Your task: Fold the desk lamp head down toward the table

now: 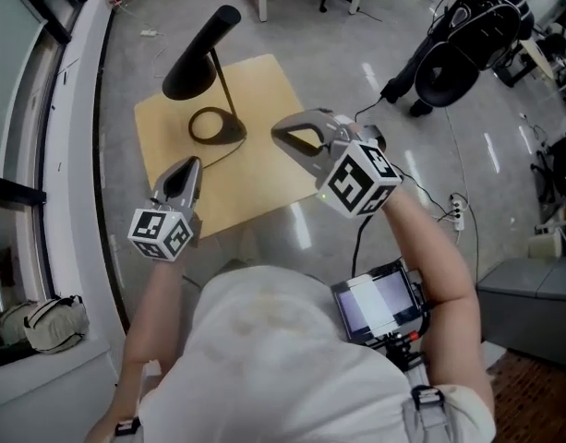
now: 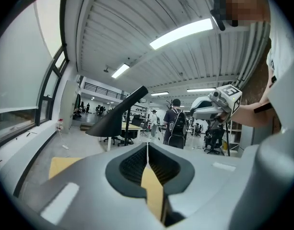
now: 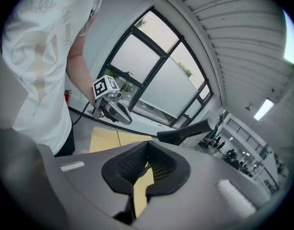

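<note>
A black desk lamp stands on a small wooden table (image 1: pixel 264 100). Its long cone head (image 1: pixel 201 53) is tilted up on a thin stem above the ring base (image 1: pixel 216 125). My left gripper (image 1: pixel 194 162) hovers over the table's near left edge, shut and empty, apart from the lamp. To the right of the base, over the table's near right part, my right gripper (image 1: pixel 275 135) is likewise shut on nothing. In the left gripper view the closed jaws (image 2: pixel 147 150) point toward the lamp head (image 2: pixel 115 119). The right gripper view shows shut jaws (image 3: pixel 147 148) with the lamp head (image 3: pixel 185 131) beyond.
A window wall and sill run along the left, with a bag (image 1: pixel 42 321) on the floor beside it. A person with a backpack (image 1: pixel 467 35) stands at the far right. A power strip (image 1: pixel 456 212) and cable lie on the floor to the right.
</note>
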`<state>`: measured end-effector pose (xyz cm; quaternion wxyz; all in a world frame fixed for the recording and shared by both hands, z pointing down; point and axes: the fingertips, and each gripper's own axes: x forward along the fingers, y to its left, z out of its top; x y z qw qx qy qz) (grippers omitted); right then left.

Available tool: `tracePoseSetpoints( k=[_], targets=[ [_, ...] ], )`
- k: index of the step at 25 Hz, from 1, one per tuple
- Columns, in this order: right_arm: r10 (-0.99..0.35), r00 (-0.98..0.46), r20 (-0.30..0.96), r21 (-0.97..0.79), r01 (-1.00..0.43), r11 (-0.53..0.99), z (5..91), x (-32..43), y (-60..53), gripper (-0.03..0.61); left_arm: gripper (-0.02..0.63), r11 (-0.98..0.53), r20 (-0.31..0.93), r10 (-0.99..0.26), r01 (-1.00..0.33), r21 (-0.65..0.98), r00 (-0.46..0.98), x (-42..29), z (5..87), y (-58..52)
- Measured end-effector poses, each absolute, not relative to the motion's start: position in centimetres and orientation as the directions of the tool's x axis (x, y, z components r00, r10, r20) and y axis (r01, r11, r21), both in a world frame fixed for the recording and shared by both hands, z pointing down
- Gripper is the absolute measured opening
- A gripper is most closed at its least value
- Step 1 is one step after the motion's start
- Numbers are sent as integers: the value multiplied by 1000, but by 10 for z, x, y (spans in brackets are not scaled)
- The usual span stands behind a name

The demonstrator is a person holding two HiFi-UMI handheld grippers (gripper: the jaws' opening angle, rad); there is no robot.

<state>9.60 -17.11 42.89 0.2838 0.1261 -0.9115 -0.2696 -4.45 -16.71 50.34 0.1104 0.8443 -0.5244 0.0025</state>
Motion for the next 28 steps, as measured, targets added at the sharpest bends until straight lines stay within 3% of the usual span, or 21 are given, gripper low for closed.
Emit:
tracePoseSetpoints(
  k=[6,11,28],
  targets=[
    [-322,-872,369,234,-248,940,477,104,-127,12,9,-434,115,-880,-879,198,461,-33,512,-115],
    [-330,-901,281,8,-342,940,510,116,-91,11,8,-461,123,-863,-863,207,491,-20,523,-70],
    [-402,-904,144,-181,-424,888,542,129,-3,12,8,-508,149,-824,-830,232,546,29,548,-4]
  ],
)
